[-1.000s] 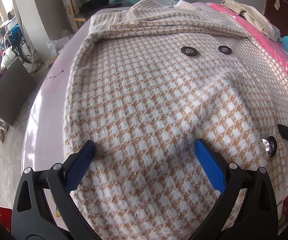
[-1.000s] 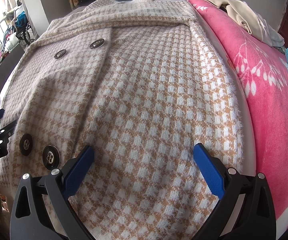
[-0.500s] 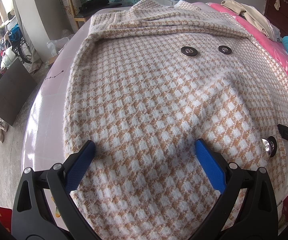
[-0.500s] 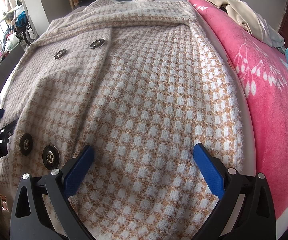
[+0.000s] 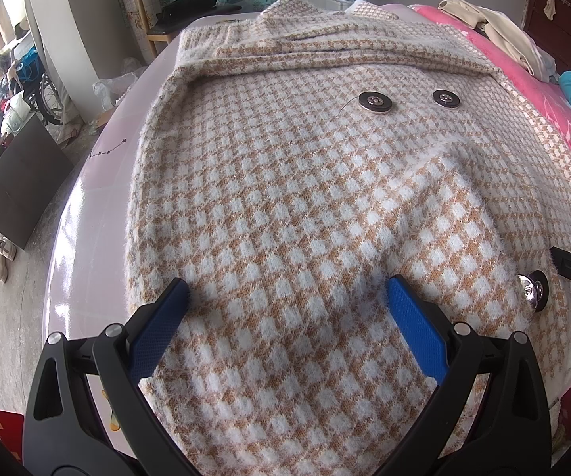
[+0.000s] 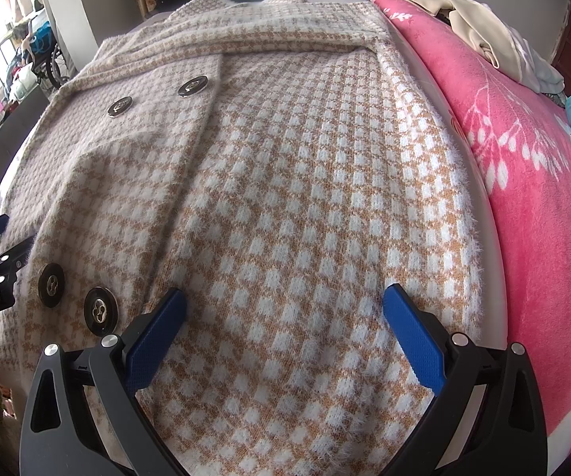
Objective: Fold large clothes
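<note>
Houndstooth coat (image 5: 285, 182) lies spread flat on the bed (image 5: 87, 214), buttoned front up, and nothing has shifted since a second ago: left gripper (image 5: 285, 317) and right gripper (image 6: 283, 317) both hover low over the hem, jaws spread wide, holding nothing. Left view catches the lavender bed edge and floor; right view shows the pink blanket (image 6: 523, 182) alongside.

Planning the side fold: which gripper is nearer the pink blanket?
Right. The right gripper hovers over the coat beside the pink blanket; the left gripper is across the coat.
</note>
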Tool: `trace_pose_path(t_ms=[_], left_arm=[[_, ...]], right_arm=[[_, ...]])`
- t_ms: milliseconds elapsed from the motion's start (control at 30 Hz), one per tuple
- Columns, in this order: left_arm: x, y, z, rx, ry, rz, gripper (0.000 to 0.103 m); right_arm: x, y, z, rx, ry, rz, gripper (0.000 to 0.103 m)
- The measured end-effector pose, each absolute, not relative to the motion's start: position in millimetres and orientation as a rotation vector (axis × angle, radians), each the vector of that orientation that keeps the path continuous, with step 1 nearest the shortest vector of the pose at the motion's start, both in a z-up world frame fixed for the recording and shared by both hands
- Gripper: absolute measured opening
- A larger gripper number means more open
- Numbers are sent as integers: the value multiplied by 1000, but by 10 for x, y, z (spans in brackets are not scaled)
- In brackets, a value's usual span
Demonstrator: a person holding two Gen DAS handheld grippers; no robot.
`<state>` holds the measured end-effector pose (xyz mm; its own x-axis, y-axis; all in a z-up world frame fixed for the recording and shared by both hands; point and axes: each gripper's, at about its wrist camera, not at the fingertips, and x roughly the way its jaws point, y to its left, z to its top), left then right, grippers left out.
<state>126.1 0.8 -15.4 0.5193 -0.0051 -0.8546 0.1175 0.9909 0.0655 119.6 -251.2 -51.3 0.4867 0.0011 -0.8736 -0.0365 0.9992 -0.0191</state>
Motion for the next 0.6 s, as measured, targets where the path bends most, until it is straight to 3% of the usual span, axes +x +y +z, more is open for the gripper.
trace_pose_path(t_ms=[600], left_arm=[[1309, 13, -143, 134, 1065, -96, 96]], right_arm=[[1140, -2488, -521, -52, 1063, 23, 97]])
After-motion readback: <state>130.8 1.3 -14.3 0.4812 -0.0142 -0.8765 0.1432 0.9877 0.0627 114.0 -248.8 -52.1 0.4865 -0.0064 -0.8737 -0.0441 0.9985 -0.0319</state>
